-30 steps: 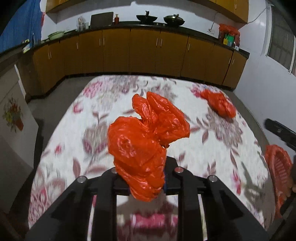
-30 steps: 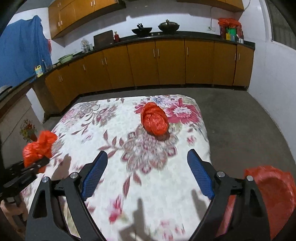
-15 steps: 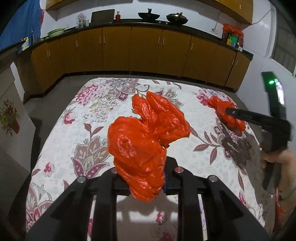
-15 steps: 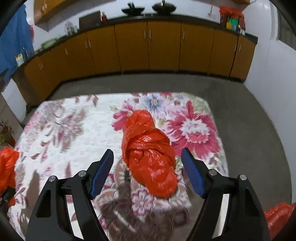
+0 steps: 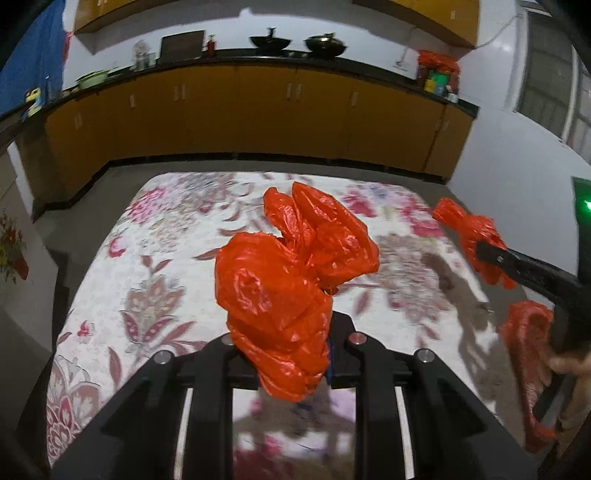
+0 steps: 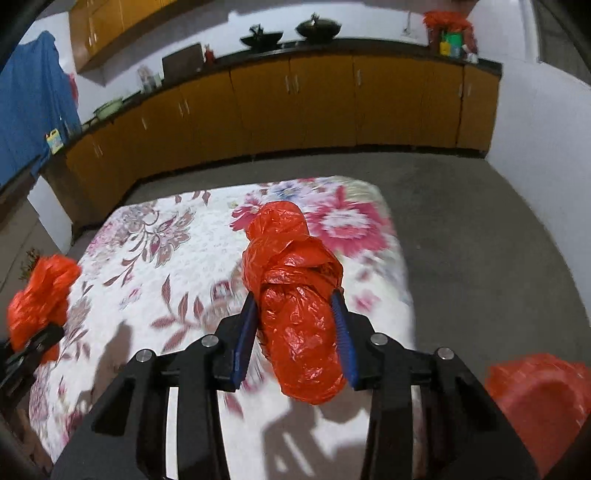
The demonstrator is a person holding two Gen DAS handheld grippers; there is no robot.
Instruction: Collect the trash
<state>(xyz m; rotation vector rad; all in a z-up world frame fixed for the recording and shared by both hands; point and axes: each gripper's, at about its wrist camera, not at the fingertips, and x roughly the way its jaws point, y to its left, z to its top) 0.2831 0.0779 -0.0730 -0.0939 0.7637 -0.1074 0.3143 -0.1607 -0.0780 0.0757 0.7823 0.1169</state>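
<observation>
The left gripper [image 5: 291,354] is pinched on a crumpled orange plastic bag [image 5: 288,295], which bulges up and forward from between its black fingers and hangs above the bench [image 5: 166,258]. The bench is covered with a white cloth printed with pink and maroon flowers. In the right wrist view this same bag [image 6: 40,295] shows at the left edge, above the near left part of the bench, with the left gripper [image 6: 29,350] below it.

The right gripper [image 6: 295,325] has just been closing its jaws around a second orange bag [image 6: 295,295], a knotted, longish bundle. The blue pads [image 6: 243,332] press against both sides of the bundle, so it is gripped. Its far end reaches toward the far right corner of the bench, over a large pink flower; whether that end touches the cloth cannot be told. From the left wrist view the second bag [image 5: 469,236] appears at the right side of the bench, with a black finger of the right gripper [image 5: 491,258] across it.

A red basket [image 6: 539,402] sits off the near right corner of the bench, and the left wrist view shows it [image 5: 524,354] beside a hand [image 5: 569,365] at the right edge.

Beyond the bench, across a grey floor [image 6: 461,221], a row of orange-brown cabinets [image 6: 295,107] runs along the wall, with dark pans [image 6: 317,26] on the worktop.
</observation>
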